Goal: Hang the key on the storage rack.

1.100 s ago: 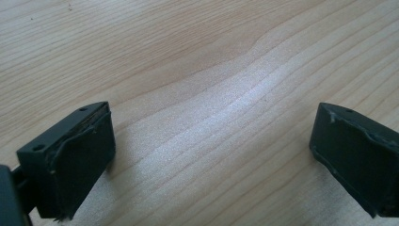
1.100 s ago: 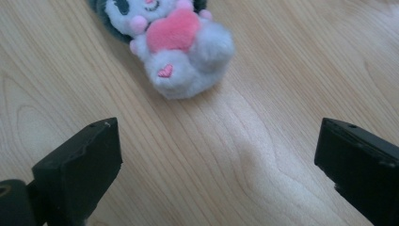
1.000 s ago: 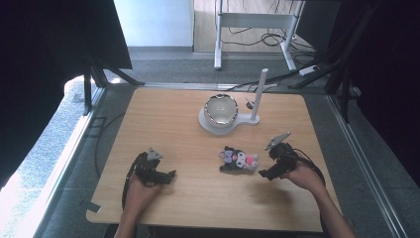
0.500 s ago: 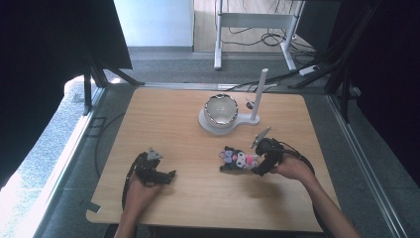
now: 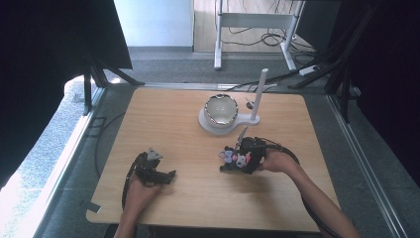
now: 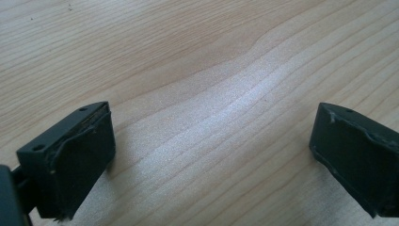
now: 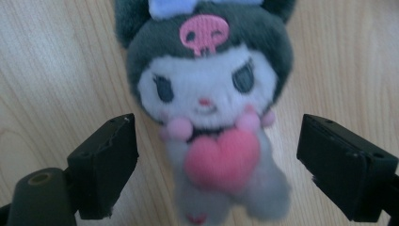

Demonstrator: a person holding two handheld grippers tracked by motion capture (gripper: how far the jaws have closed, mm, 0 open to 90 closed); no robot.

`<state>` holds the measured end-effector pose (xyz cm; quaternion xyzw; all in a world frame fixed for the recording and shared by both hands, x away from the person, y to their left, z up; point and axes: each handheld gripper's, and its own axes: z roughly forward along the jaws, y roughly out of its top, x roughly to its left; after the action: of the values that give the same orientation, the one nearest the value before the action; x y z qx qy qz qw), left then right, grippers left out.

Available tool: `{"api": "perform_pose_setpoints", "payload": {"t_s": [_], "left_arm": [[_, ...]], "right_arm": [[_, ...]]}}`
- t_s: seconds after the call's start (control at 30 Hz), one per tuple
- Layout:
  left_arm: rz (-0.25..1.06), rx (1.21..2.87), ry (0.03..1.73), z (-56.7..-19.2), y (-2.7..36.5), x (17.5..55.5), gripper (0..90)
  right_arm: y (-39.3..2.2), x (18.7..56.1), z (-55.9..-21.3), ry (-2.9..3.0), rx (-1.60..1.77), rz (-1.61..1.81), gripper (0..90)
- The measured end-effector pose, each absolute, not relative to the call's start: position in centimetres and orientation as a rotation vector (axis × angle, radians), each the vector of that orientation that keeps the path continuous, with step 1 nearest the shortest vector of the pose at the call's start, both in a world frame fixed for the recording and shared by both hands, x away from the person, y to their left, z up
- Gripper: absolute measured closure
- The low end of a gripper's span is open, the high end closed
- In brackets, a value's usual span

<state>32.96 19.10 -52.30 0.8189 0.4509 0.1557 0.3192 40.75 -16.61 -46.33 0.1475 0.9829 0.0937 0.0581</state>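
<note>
Plush doll [image 7: 209, 141] lies face up on the table [image 5: 168, 119], in front of the white bowl stand [image 5: 220, 124], and my right gripper [image 7: 216, 165] straddles its body, jaws just been closing yet not pressing on it. I'd centre on the torso below the head and squeeze evenly. My left gripper [image 6: 207, 155], well left of the doll, rests spread.

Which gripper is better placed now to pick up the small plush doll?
The right gripper: the small grey-and-white plush doll with a pink heart lies between its jaws, which have just been closing. The left gripper is open, apart from it.
</note>
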Motion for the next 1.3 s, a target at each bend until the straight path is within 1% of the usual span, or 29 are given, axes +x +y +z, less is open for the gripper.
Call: {"api": "perform_pose_setpoints", "payload": {"t_s": [0.07, 0.17, 0.23, 0.27, 0.3, 0.43, 0.63, 1.03, 1.3], "left_arm": [[0.41, 2.154, 1.186, -52.3, 19.1, 33.0, 0.6], [0.409, 2.154, 1.185, -52.3, 19.1, 33.0, 0.6], [0.409, 2.154, 1.185, -52.3, 19.1, 33.0, 0.6], [0.409, 2.154, 1.185, -52.3, 19.1, 33.0, 0.6], [0.409, 2.155, 1.185, -52.3, 19.1, 33.0, 0.6], [0.409, 2.159, 1.183, -52.3, 19.1, 33.0, 0.6], [0.409, 2.159, 1.183, -52.3, 19.1, 33.0, 0.6], [0.409, 2.158, 1.185, -52.3, 19.1, 33.0, 0.6], [0.41, 2.159, 1.184, -52.3, 19.1, 33.0, 0.6]], "right_arm": [[-16.1, 41.0, -46.6, 2.995, 0.414, 0.261, 14.1], [-15.2, 41.3, -47.3, 3.013, 0.385, 0.199, 20.8], [-15.0, 41.4, -47.6, 3.017, 0.36, 0.178, 27.5], [-15.0, 41.4, -47.6, 3.017, 0.36, 0.178, 27.5], [-14.9, 41.4, -47.7, 3.033, 0.359, 0.17, 31.3], [-15.0, 41.4, -47.6, 3.026, 0.379, 0.178, 35.6], [-15.8, 41.6, -46.7, 3.035, 0.43, 0.223, 36.2], [-18.9, 42.3, -42.4, 3.033, 0.54, 0.28, 36.1], [-20.5, 42.9, -40.2, 3.023, 0.621, 0.298, 36.1]]}}
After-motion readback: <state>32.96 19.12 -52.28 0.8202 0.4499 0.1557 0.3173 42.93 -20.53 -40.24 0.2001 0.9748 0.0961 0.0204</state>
